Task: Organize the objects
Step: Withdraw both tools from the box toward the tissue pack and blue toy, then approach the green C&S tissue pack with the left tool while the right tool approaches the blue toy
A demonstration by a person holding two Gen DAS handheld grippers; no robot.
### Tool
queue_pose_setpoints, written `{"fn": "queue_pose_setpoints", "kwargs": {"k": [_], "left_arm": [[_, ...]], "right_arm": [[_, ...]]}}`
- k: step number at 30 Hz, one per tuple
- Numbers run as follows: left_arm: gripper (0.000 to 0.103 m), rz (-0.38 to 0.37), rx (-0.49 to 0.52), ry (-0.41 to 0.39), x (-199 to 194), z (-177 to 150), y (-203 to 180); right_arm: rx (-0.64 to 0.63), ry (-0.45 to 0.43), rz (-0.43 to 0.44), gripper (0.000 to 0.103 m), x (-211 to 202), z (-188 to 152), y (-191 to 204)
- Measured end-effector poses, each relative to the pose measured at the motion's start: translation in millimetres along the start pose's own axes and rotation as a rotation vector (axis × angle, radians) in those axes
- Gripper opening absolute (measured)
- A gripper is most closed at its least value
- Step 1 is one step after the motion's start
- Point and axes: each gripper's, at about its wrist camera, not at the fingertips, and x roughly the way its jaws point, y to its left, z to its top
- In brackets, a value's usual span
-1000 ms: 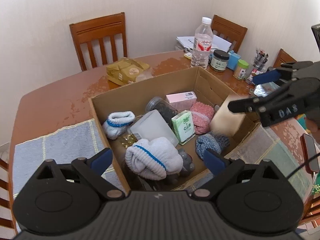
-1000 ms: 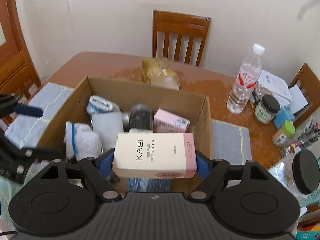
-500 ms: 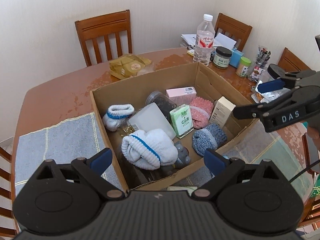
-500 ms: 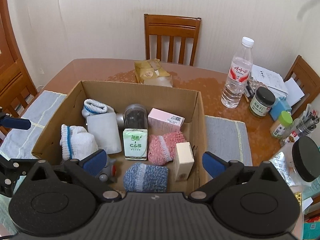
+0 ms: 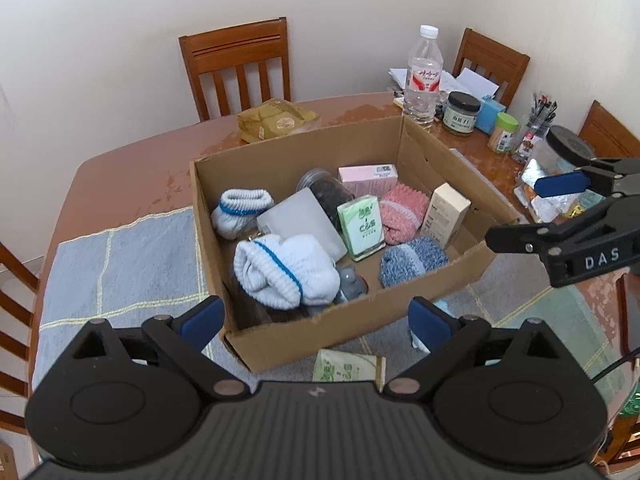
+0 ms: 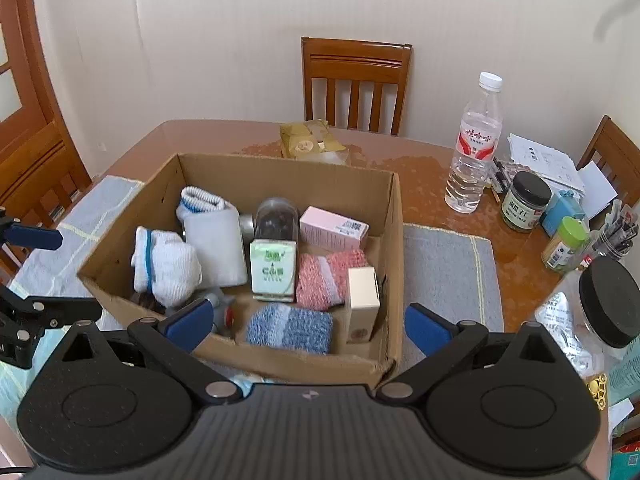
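We hold both tongs above the near edge of the desk [image 6: 420, 168], empty: the left tongs [image 5: 316, 320] stand with their blue pads wide apart, and the right tongs [image 6: 306, 322] are likewise spread with nothing between them. Just below the left tongs a green packet [image 5: 348, 366] lies on the grey mat [image 5: 120, 260] outside the box, touching or nearly touching its near wall; we judge it a likely next item to go in. The cardboard box [image 6: 394, 248] sits open-topped on the mat, serving as the collecting bin. Inside, nearest us, a blue knitted roll [image 6: 290, 328] lies flat beside a cream carton [image 6: 362, 302] standing on end against the right wall, propped there so it stays upright. A white sock bundle with blue stripe [image 6: 166, 264] fills the left corner. Mid-box a green tissue pack [image 6: 274, 270] reads "C&S"; a pink knitted roll [image 6: 326, 276] lies beside it. Farther back are a frosted container [image 6: 216, 248], a dark jar [image 6: 278, 220] on its side, a pink carton [image 6: 334, 228] with a small code label, too fine to read, and another white sock [image 6: 200, 200]. The right tongs' body, seen from the left view, reads "DAS". Beyond the box: a gold packet [image 6: 310, 144], a water bottle [image 6: 474, 152] with a red label, and a dark-lidded jar [image 6: 526, 200] with Chinese characters.
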Motion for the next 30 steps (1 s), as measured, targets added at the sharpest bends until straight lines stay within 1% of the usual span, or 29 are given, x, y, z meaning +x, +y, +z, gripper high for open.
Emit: {"fn": "queue_pose_setpoints", "kwargs": {"k": [4,7,11,15,18,22,26,30], "left_arm": [[0.098,0.056,0.033,-0.001,0.0,-13.3,-11.8],[0.098,0.084,0.046,0.000,0.8,-24.8,-16.8],[0.098,0.075,0.005,0.027,8.2,-40.9,-16.6],[0.098,0.057,-0.020,0.057,25.5,-57.7,-16.5],[0.098,0.041,-0.026,0.075,43.3,-68.7,-16.7],[0.098,0.028,-0.020,0.098,68.9,-77.6,-19.7],[0.098,0.034,-0.004,0.106,88.4,-78.7,-25.0],[0.098,0.071,-0.016,0.123,105.8,-79.6,-29.6]], "right_arm": [[-0.031,-0.009,0.023,0.103,-1.0,-16.0,0.8],[-0.059,-0.015,0.026,0.103,2.6,-31.6,4.3],[-0.107,-0.007,0.040,0.103,13.5,-56.1,11.8],[-0.138,0.040,0.058,0.103,34.9,-79.2,19.6],[-0.175,0.063,0.053,0.103,48.4,-93.7,25.2],[-0.149,0.088,0.044,0.103,59.2,-105.4,22.7],[-0.107,0.116,0.036,0.103,65.3,-115.2,16.8],[-0.083,0.139,0.027,0.103,67.7,-124.8,15.5]]}}
